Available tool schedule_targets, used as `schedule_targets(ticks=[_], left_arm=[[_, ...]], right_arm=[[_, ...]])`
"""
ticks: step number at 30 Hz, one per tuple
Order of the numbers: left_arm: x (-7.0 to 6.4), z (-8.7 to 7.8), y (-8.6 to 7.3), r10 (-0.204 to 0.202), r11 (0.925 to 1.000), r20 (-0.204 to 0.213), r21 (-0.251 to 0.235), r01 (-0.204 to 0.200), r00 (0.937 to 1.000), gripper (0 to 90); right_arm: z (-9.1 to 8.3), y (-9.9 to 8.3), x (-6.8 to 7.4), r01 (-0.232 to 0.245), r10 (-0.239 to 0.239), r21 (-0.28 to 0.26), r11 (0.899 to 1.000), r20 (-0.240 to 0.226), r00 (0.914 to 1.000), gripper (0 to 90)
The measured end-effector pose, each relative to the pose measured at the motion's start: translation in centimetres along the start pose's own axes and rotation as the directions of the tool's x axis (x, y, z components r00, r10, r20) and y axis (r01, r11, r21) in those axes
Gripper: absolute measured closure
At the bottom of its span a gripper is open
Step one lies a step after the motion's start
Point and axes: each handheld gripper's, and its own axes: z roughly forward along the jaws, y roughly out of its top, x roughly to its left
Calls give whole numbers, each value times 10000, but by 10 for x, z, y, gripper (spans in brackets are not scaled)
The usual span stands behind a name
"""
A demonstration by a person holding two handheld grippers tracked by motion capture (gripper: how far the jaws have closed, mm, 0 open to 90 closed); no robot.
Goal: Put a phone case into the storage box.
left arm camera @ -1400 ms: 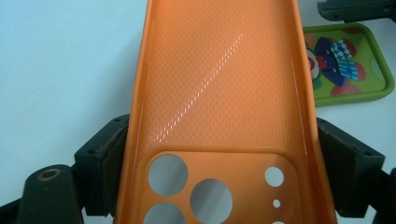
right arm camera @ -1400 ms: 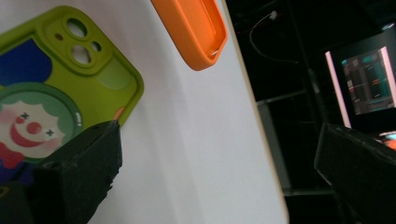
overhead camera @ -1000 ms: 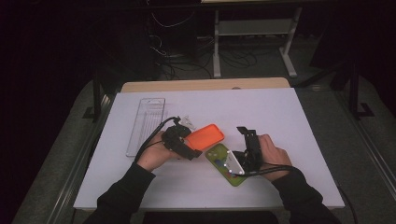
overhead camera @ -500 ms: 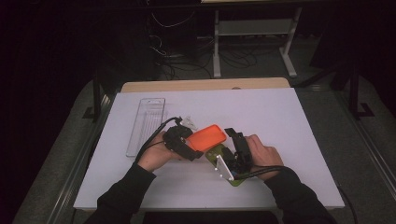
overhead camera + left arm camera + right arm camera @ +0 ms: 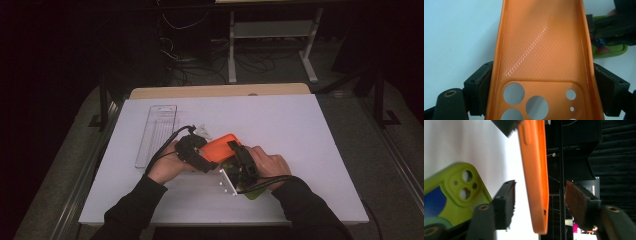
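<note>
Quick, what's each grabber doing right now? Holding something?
Left gripper: shut on the orange phone case.
Right gripper: open, jaws on either side of the case's edge, not squeezing it yet.

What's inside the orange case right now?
Nothing: the orange case shows a bare textured inner face and open camera holes. Its far end runs out of the left gripper view, so that part is unseen.

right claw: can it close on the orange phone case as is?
Probably yes. In the right gripper view the right claw is open, with the orange phone case's free end between its jaws and a gap on each side. The left claw holds the camera end.
</note>
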Motion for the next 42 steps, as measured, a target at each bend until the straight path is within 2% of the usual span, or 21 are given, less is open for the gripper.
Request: schedule_targets(ticks=[1, 6, 13, 24, 32, 35, 38, 42], left_arm=[[0, 0, 0, -25, 10000, 3, -8, 25, 10000, 156], [-1, 0, 0, -71, 10000, 56, -50, 72, 10000, 156], [-2, 0, 1, 17, 10000, 91, -7, -16, 10000, 156], [-3, 0, 1, 51, 10000, 123, -74, -50, 9999, 156], [-3, 0, 1, 215, 9997, 58, -112, -215, 9998, 149], [-4, -1, -1, 233, 9993, 81, -286, -231, 9997, 140], [-4, -3, -1, 269, 9987, 323, -439, -254, 9991, 90], [-5, -6, 0, 306, 9982, 442, -535, -282, 9986, 13]], right_arm=[[1, 1, 1, 159, -159, -56, 9999, 7, 9999, 465], [-1, 3, 1, 203, -203, -5, 9998, -105, 9997, 546], [-2, 5, 3, 601, -600, -267, 9978, 51, 9982, 629], [-3, 7, 4, 774, -776, -405, 9962, -41, 9970, 758], [-3, 7, 7, 921, -925, -332, 9952, -90, 9957, 776], [-3, 7, 7, 767, -769, -306, 9966, -60, 9970, 777], [-3, 7, 6, 802, -803, -237, 9965, -51, 9968, 778], [-3, 5, 7, 819, -820, -184, 9965, -42, 9966, 777]])
